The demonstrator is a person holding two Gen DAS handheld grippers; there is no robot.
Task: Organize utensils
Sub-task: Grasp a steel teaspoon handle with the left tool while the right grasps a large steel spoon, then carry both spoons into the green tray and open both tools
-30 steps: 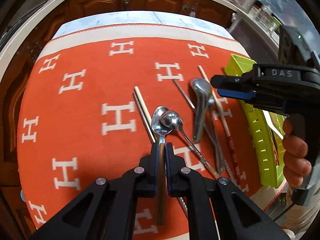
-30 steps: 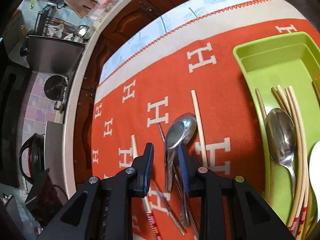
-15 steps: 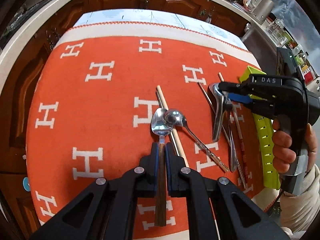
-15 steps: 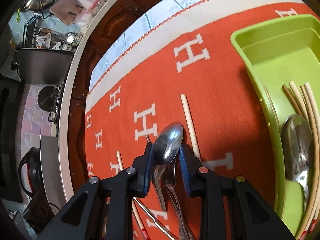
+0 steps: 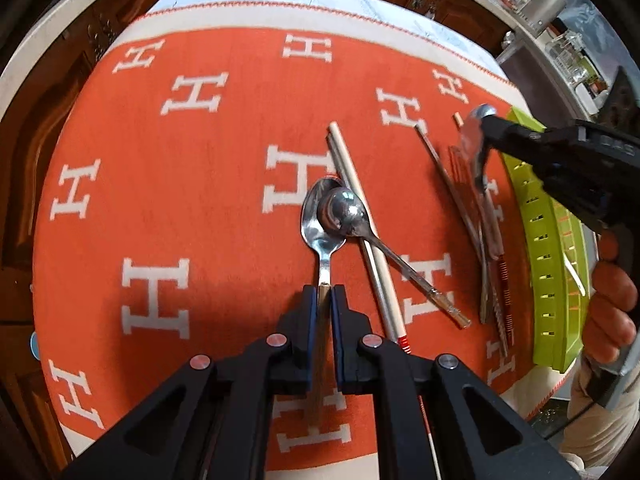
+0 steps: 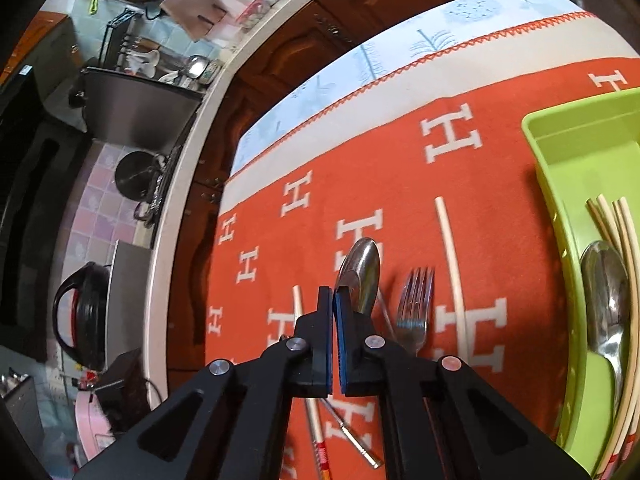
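My left gripper (image 5: 325,292) is shut on the wooden handle of a small spoon (image 5: 312,220), whose bowl lies on the orange cloth under a second steel spoon (image 5: 342,210) and beside two chopsticks (image 5: 352,184). My right gripper (image 6: 333,290) has its jaws closing, all but together, with nothing between them. The big steel spoon (image 6: 360,272) stands just outside its right finger. It shows blurred at that gripper's tip in the left wrist view (image 5: 474,140). A fork (image 6: 416,300) and a pale chopstick (image 6: 452,264) lie to its right.
A green tray (image 6: 552,184) at the right holds a spoon (image 6: 604,280) and several chopsticks (image 6: 624,240). More chopsticks and thin utensils (image 5: 492,280) lie next to the tray. A hand (image 5: 612,320) grips the right tool. Wooden cabinets and a counter surround the table.
The right jaws have come together; the big spoon that stood between them is now outside the right finger, and a fork has come into sight. My left gripper has drawn closer to the cloth.
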